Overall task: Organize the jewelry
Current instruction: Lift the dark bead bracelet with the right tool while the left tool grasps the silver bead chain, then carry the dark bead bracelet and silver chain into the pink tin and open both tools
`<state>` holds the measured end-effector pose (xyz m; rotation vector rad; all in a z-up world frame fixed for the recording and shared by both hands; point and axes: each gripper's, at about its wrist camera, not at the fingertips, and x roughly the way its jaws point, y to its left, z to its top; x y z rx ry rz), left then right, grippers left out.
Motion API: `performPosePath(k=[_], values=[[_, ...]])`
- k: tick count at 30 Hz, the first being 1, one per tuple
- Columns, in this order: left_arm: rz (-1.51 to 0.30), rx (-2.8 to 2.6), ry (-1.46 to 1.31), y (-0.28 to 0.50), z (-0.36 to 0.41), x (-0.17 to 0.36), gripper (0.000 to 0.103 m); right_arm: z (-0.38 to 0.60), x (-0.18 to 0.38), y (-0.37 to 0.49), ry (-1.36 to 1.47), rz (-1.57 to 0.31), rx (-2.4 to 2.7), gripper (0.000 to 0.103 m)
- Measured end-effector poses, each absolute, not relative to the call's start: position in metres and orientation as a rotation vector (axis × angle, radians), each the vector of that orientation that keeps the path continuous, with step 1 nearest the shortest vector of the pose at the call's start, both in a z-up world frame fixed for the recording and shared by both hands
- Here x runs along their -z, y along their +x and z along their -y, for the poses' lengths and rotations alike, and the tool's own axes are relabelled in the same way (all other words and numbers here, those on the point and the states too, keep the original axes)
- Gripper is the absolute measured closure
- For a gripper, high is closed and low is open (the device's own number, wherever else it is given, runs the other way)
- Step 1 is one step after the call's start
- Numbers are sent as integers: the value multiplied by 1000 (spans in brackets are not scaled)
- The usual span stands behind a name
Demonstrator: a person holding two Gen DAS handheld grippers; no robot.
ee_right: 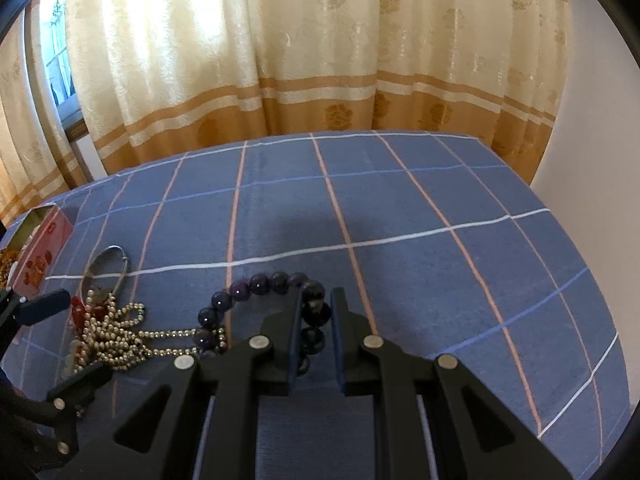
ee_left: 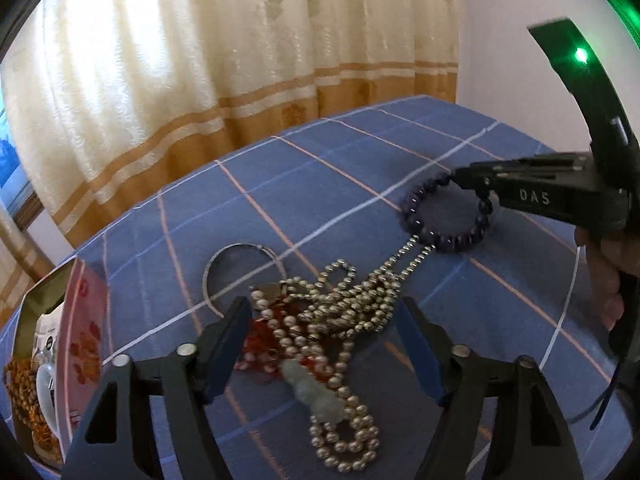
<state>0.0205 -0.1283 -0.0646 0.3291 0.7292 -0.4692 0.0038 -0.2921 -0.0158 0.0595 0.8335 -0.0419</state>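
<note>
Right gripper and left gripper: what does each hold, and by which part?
Right gripper pinches the purple bead bracelet at its beaded band. Left gripper is open over the necklace pile, holding nothing.

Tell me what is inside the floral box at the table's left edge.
The box stands open: brown beads and a white packet show at its mouth. Its wall and the picture edge hide whatever lies deeper.

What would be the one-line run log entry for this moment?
right claw: shut on dark purple bead bracelet | left claw: open over tangled pearl and silver bead necklaces
</note>
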Motion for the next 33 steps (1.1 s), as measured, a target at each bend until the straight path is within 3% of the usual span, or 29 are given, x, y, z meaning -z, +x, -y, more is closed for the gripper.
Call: performPosePath(k=[2, 4, 5, 9, 19, 25, 29, 31, 33], values=[[-738, 487, 337, 21, 133, 66, 38, 289, 17, 5, 57, -837, 33, 86], [-754, 502, 349, 23, 139, 68, 48, 287, 18, 6, 56, -845, 28, 86], [-771, 507, 360, 25, 142, 71, 62, 285, 20, 6, 53, -850, 25, 86], [-755, 504, 387, 20, 148, 71, 94, 281, 22, 7, 48, -858, 18, 86], [-585, 472, 192, 6, 84, 17, 94, 276, 24, 8, 30, -868, 18, 86], [-580, 433, 124, 10, 58, 8, 94, 277, 28, 12, 38, -889, 8, 85], [-539, 388, 109, 6, 44, -1, 94, 271, 31, 14, 23, -907, -16, 76], [-526, 368, 96, 5, 38, -4, 94, 270, 31, 14, 20, -908, -24, 77], [-519, 347, 91, 6, 34, -6, 94, 271, 31, 13, 31, -906, -31, 85]])
